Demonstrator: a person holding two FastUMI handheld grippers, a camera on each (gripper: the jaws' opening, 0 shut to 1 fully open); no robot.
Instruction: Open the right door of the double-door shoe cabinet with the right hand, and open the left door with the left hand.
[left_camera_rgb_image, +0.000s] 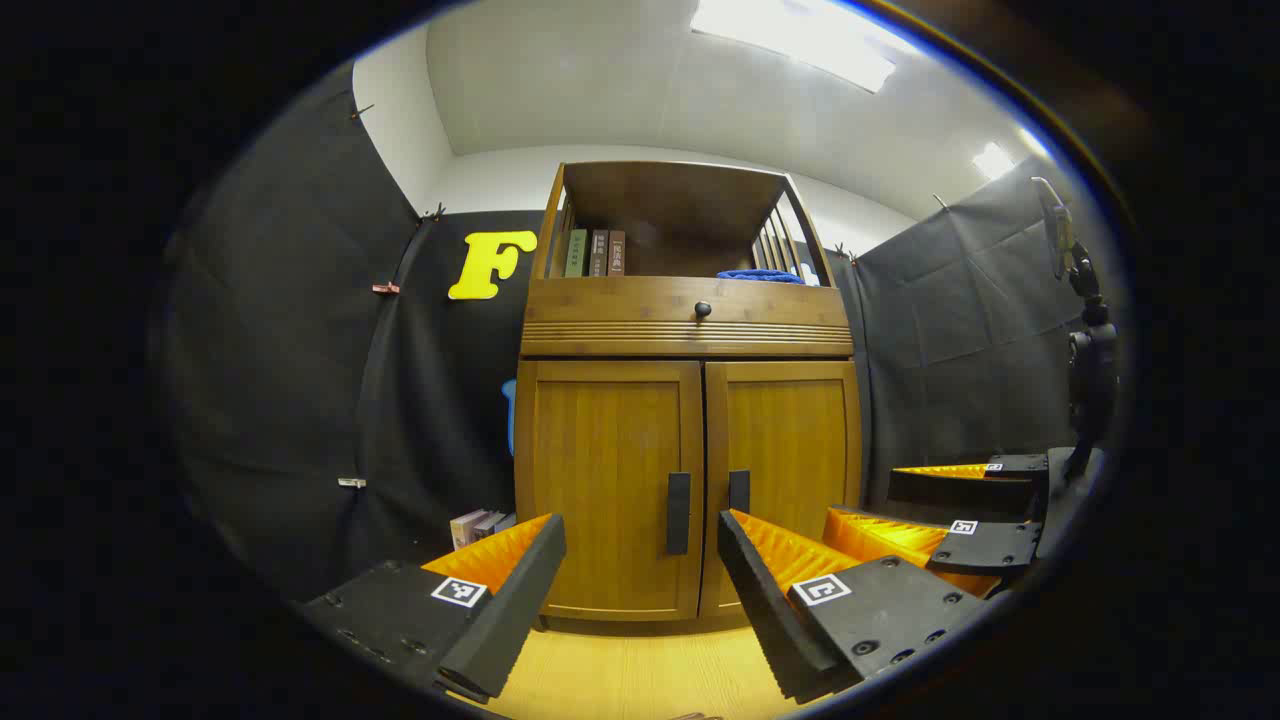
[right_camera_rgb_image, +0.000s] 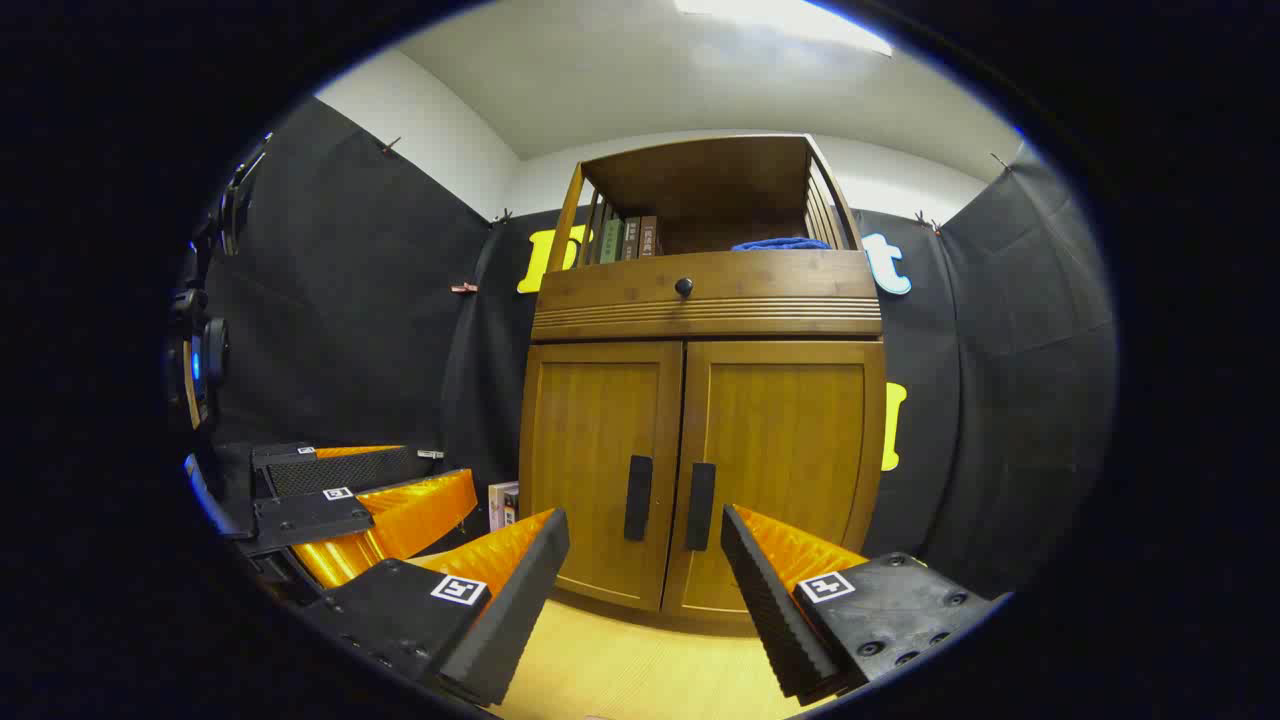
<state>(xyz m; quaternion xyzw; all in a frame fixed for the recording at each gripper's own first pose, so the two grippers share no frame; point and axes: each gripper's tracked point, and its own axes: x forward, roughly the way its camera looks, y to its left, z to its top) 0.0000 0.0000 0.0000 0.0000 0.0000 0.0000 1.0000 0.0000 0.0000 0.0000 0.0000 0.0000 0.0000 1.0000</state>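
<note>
floor: pale wood floor under both grippers | left gripper – fingers spread wide, empty, short of the doors | right gripper – same, wide apart, nothing held | shoe cabinet ahead, left door and right door closed, dark handles side by side | behind: black cloth wall, white ceiling

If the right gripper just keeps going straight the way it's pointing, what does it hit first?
Probably the cabinet: the right gripper, open, points at the two handles, roughly at the right door's handle. Floor lies between; depth is unclear.
</note>
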